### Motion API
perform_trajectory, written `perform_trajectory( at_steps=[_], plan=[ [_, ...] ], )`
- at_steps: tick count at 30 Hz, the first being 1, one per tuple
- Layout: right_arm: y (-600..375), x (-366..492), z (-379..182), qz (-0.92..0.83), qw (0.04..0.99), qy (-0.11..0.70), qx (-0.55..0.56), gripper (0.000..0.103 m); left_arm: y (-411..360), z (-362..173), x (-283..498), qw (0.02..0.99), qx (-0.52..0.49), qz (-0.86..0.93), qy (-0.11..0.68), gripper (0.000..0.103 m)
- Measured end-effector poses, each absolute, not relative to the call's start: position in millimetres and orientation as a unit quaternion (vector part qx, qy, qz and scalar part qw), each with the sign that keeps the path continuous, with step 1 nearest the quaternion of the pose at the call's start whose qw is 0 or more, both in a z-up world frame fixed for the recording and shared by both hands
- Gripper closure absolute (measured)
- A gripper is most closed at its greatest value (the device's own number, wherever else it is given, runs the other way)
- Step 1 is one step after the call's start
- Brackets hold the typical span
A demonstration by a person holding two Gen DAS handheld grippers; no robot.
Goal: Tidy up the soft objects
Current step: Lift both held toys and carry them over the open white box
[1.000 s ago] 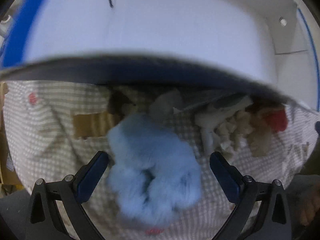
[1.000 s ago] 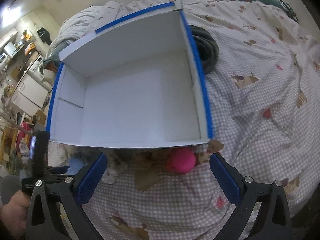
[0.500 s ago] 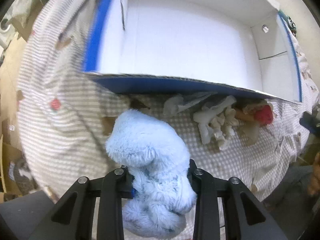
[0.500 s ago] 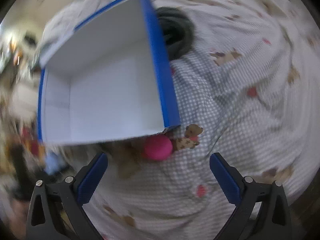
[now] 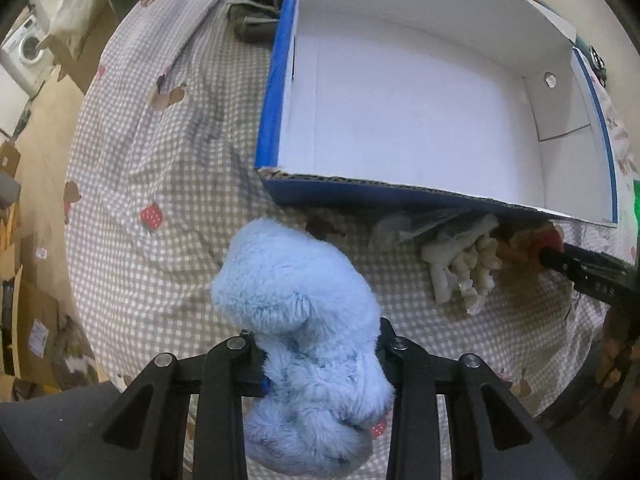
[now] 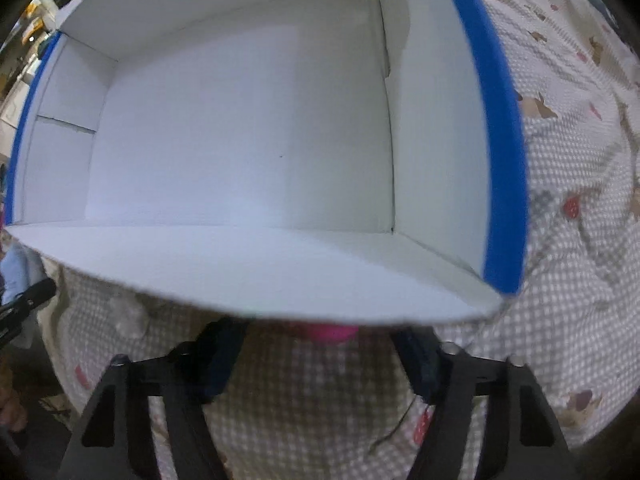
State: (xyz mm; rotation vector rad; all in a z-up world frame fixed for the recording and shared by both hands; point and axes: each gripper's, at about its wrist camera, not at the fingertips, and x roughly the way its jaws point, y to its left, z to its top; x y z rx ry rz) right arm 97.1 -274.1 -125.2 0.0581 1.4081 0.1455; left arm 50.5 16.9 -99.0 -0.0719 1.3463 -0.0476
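Note:
My left gripper (image 5: 320, 356) is shut on a fluffy light-blue plush toy (image 5: 300, 320) and holds it just above the checked bedspread. Ahead stands a white cardboard box with blue edges (image 5: 420, 92), open and with nothing inside. A cream knitted toy (image 5: 464, 272) and a brown and red soft toy (image 5: 532, 240) lie against its near wall. My right gripper (image 6: 320, 356) is low by the box's near right corner, its jaws closing. A pink ball (image 6: 324, 330) sits between the fingers, half hidden under the box wall (image 6: 280, 268); the pads stand clear of it.
A dark folded cloth (image 5: 256, 16) lies behind the box's far left corner. Left of the bed are the floor, cardboard boxes (image 5: 28, 332) and a washing machine (image 5: 24, 48). The right gripper's black arm (image 5: 588, 272) shows at the right edge of the left wrist view.
My left gripper has closed on the blue plush toy and lifted it a little. My right gripper has dropped toward the pink ball by the box corner, and its jaws have narrowed.

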Motion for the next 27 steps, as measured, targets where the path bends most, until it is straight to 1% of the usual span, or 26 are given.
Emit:
perform_trajectory(
  at_steps=[2,3,6,9,12,15,16,20,22,27],
  plan=[
    [-273,99,-128,0.069,0.754,0.653,0.027,0.041,12,-101,49,0.783,-0.025,-0.021,0.621,0.073],
    [-272,100,-130,0.065,0.754,0.654,0.020,0.049,10,-103,49,0.783,-0.024,-0.021,0.622,0.073],
    [-268,98,-126,0.066,0.762,0.644,-0.007,0.049,5,-106,50,0.781,-0.023,-0.023,0.624,0.073],
    [-269,90,-116,0.072,0.770,0.634,-0.006,0.049,1,-104,49,0.785,-0.020,-0.022,0.619,0.073],
    [-276,78,-103,0.072,0.771,0.633,0.016,0.049,2,-99,46,0.786,-0.020,-0.026,0.618,0.073],
    [-272,57,-81,0.080,0.784,0.615,0.027,0.049,6,-97,39,0.788,-0.013,-0.026,0.615,0.073],
    [-272,51,-76,0.083,0.789,0.609,0.029,0.049,9,-88,33,0.788,-0.015,-0.027,0.615,0.073],
    [-272,28,-47,0.101,0.817,0.564,0.067,0.049,4,-81,32,0.788,-0.019,-0.033,0.614,0.073],
    [-280,21,-35,0.101,0.830,0.545,0.070,0.049,9,-82,37,0.792,-0.015,-0.029,0.610,0.073],
    [-292,15,-20,0.113,0.842,0.516,0.114,0.049,7,-74,36,0.800,-0.021,-0.039,0.598,0.073]
  ],
)
